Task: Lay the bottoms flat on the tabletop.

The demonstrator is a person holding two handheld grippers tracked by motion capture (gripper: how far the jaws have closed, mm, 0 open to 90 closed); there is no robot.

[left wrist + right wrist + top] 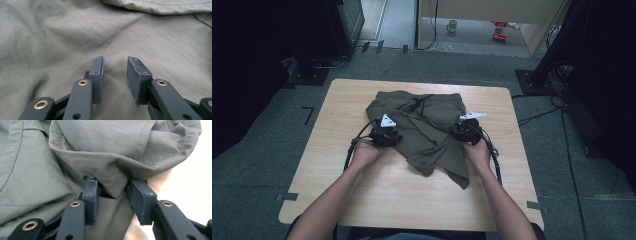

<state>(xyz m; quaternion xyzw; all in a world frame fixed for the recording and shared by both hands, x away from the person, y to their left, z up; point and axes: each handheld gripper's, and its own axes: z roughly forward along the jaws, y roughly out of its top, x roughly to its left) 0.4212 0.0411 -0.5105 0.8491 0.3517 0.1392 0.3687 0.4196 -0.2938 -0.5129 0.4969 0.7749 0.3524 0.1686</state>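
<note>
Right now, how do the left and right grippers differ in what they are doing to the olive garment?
The left gripper stands on a flat stretch of the olive garment, a low ridge of cloth between its parted jaws, not yet pinched. The right gripper straddles a thick bunched fold at the garment's edge, bare table beside it. Both point down onto the cloth.

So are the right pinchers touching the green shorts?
Touching. In the right gripper view, a bunched fold of the green shorts sits between the right gripper pads, and the cloth drapes over both pad tips.
</note>
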